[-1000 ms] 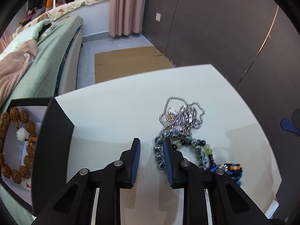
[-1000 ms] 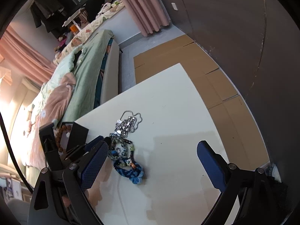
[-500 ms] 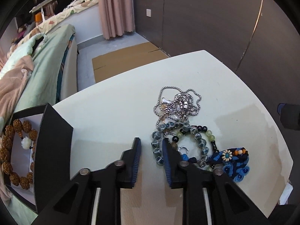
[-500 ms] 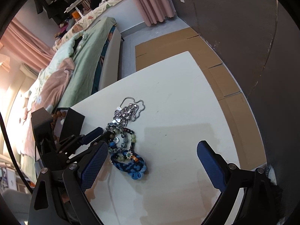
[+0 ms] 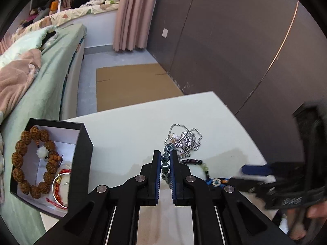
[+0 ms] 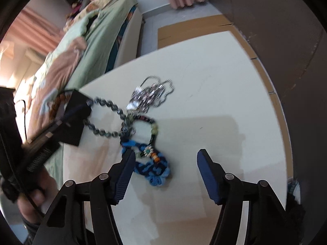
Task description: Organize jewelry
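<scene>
My left gripper [image 5: 165, 157] is shut on a grey-blue glass bead bracelet [image 5: 166, 164], whose loop hangs stretched in the right wrist view [image 6: 106, 120]. A silver chain necklace [image 5: 185, 137] lies on the white table [image 5: 126, 130], with a dark bead bracelet [image 5: 194, 161] and a blue woven bracelet with a flower charm [image 6: 152, 163] beside it. My right gripper [image 6: 165, 159] is open just above the blue woven bracelet. A black box [image 5: 81, 151] at the left holds a brown seed bracelet [image 5: 22, 159] and a red and gold bracelet [image 5: 59, 181].
A bed with green and pink covers [image 5: 30, 71] runs along the left of the table. Flattened cardboard [image 5: 132, 83] lies on the floor beyond the table's far edge. A dark wall [image 5: 235, 40] stands at the right.
My left gripper has closed on the grey-blue bead bracelet and lifted it toward the box. My right gripper has come down and forward over the blue woven bracelet.
</scene>
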`<state>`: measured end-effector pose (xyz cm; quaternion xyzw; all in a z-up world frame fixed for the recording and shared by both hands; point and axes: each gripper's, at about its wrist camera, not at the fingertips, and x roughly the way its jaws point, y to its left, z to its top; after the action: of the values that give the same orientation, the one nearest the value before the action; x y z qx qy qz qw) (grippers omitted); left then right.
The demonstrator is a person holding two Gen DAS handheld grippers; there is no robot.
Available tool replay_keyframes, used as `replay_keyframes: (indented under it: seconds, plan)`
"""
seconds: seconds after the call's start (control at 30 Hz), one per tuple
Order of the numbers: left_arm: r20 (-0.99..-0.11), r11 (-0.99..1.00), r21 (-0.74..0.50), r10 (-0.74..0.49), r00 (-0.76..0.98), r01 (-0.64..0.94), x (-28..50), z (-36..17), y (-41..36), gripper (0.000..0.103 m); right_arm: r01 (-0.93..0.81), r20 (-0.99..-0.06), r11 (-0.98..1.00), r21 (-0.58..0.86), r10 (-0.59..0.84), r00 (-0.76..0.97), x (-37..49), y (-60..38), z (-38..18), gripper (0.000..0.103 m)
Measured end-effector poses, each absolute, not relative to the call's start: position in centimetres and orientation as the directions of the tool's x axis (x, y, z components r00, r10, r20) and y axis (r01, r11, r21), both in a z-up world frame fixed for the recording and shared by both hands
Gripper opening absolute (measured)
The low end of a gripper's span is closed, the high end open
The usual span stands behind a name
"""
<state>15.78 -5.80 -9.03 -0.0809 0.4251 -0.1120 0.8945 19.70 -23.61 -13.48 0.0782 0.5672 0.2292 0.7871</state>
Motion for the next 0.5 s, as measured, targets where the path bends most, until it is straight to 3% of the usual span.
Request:
replay_keyframes:
  seconds: [0.1, 0.13, 0.17, 0.2, 0.27, 0.5]
  plan:
    - [-0.722, 0.959, -0.253, -0.278, 0.633, 0.132, 15.4, -7.9, -5.3, 0.008, -0.305, -0.872, 0.882, 0.36, 0.435, 0.227, 19.5, -22.2, -14.2, 0.057]
    - [-0.717, 0.958, -0.256, -0.278, 0.639, 0.13, 15.2, -7.6, -5.1, 0.008, -0.315, -0.879, 0.881, 0.352, 0.427, 0.214, 19.4, -21.7, -14.5, 0.045]
    - [-0.713, 0.957, -0.259, -0.279, 0.643, 0.129, 15.1, -7.5, -4.8, 0.008, -0.323, -0.885, 0.882, 0.344, 0.419, 0.202, 19.4, -21.3, -14.8, 0.027]
    - [-0.706, 0.957, -0.263, -0.278, 0.651, 0.124, 15.0, -7.2, -4.5, 0.008, -0.33, -0.892, 0.883, 0.333, 0.408, 0.192, 19.4, -20.9, -15.1, 0.021]
    - [-0.694, 0.952, -0.285, -0.285, 0.661, 0.112, 14.6, -6.6, -3.7, 0.008, -0.342, -0.891, 0.883, 0.321, 0.404, 0.209, 19.4, -20.6, -14.9, 0.016]
    - [-0.639, 0.948, -0.307, -0.272, 0.72, 0.085, 13.1, -4.0, -1.4, 0.008, -0.317, -0.832, 0.864, 0.391, 0.479, 0.279, 19.5, -21.3, -12.7, 0.014]
